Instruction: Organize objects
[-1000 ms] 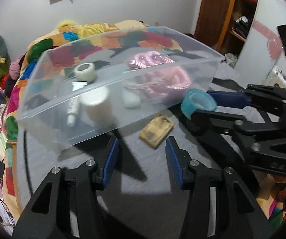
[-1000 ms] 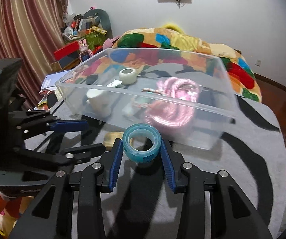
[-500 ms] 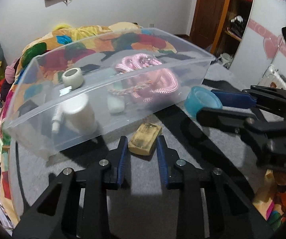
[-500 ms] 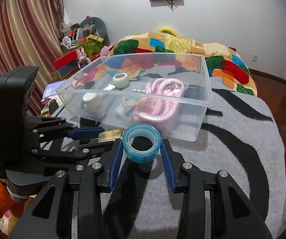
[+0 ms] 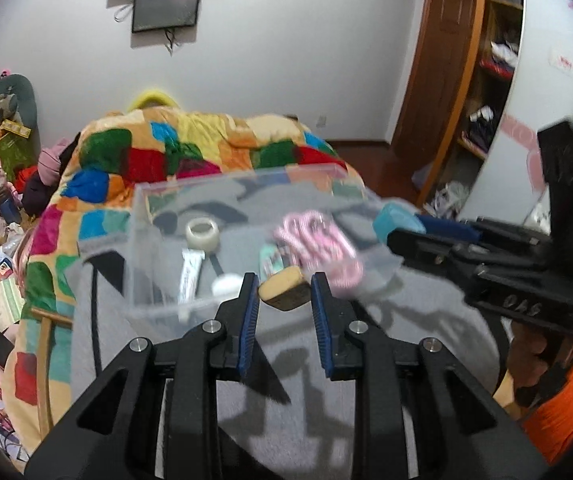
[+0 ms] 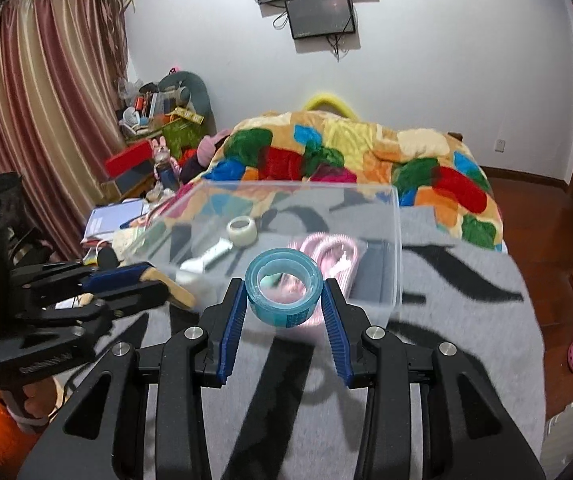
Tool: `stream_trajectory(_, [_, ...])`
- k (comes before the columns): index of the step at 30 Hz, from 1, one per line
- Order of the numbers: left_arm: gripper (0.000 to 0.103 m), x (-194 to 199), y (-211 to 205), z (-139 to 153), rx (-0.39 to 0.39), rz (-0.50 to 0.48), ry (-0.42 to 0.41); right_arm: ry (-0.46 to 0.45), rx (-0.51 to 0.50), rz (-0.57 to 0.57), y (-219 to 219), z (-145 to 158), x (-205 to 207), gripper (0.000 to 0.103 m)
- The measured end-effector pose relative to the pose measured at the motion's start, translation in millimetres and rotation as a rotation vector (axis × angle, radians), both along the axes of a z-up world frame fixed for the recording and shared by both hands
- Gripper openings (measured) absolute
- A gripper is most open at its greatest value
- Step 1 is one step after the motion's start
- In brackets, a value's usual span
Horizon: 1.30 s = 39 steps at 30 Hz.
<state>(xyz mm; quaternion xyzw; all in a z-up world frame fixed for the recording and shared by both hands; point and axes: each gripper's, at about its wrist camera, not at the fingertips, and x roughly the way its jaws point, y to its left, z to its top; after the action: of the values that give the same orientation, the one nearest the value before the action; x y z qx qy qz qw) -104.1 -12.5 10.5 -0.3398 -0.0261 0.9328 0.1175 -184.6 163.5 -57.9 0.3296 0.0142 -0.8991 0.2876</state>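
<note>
A clear plastic bin (image 5: 142,240) (image 6: 396,240) stands on the grey zebra-striped cover. It holds a white tape roll (image 5: 202,233) (image 6: 241,230), a white tube (image 5: 190,270), a pink cord coil (image 5: 318,240) (image 6: 338,246) and other small items. My left gripper (image 5: 282,294) is shut on a yellow sponge (image 5: 284,286), lifted near the bin's front wall. My right gripper (image 6: 284,292) is shut on a blue tape roll (image 6: 284,286) (image 5: 396,222), held above the bin's near side.
A bed with a patchwork quilt (image 5: 190,148) (image 6: 366,156) lies behind the bin. Cluttered shelves and books (image 6: 150,120) stand at the left by the curtain. A wardrobe (image 5: 486,60) is at the right. A screen (image 6: 320,14) hangs on the wall.
My left gripper has closed on the yellow sponge and lifted it off the cover. Both grippers have risen and moved toward the bin; the right still holds the blue tape roll.
</note>
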Motion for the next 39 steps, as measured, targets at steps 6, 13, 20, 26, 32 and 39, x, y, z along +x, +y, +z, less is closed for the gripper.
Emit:
stream_trajectory(6, [0.026, -24.9, -2.7, 8.1, -0.006, 0.04, 0.027, -0.006, 0.034, -0.054, -8.6, -4.4, -24.7, 0.035])
stream_trajectory(13, [0.026, -57.8, -0.9, -24.0, -0.025, 0.044, -0.069, -0.05, 0.078, -0.079, -14.8, -22.5, -47.5, 0.035])
stream_trajectory(20, [0.027, -52.0, 7.0, -29.4, -0.033, 0.016, -0.08, -0.046, 0.103, -0.051, -17.3, -26.5, -41.5, 0.042])
stream_trajectory(26, [0.033, -31.0, 3.7, -9.0, -0.023, 0.029, -0.014, 0.011, 0.087, -0.031, -18.1, -9.4, -22.0, 0.048])
stream_trajectory(32, [0.055, 2.2, -3.2, 4.1, -0.022, 0.07, 0.074, 0.062, 0.05, -0.004, -11.0, 3.7, 7.1, 0.062])
stream_trajectory(39, [0.084, 28.4, -5.5, -0.9, -0.011, 0.108, 0.121, 0.113, 0.032, -0.009, -0.1, 3.1, 36.8, 0.084])
